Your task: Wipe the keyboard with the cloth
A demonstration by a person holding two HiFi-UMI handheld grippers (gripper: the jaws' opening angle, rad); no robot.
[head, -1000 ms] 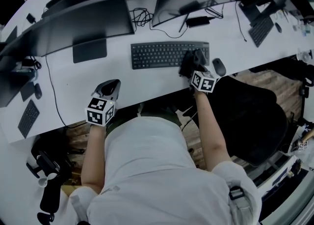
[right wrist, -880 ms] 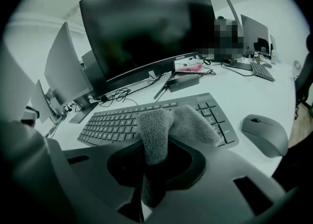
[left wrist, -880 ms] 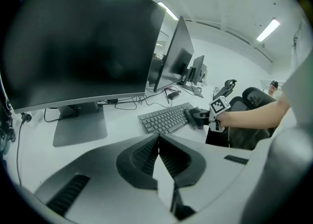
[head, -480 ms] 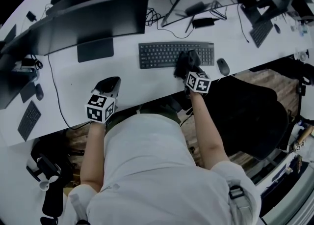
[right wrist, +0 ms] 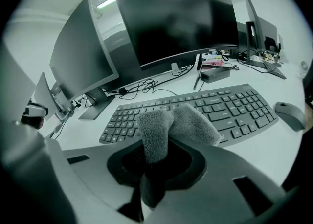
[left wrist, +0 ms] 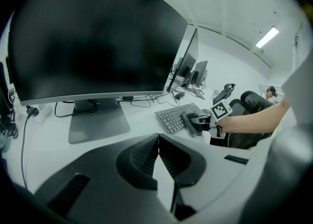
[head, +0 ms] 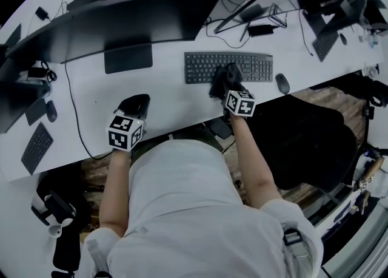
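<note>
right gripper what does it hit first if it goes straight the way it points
Most likely the keyboard: the right gripper, shut on the cloth, points at its near keys, which the cloth seems to touch.

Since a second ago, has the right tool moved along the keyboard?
Yes. The right tool, shut on the cloth, has slid left along the keyboard, from its right end by the mouse toward its middle.

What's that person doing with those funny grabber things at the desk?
A person is cleaning a keyboard. The right gripper has its jaws shut on a fuzzy grey cloth, which is lying on the keys near the keyboard's middle. The left gripper is shut and empty, off to the side over the white desk.
</note>
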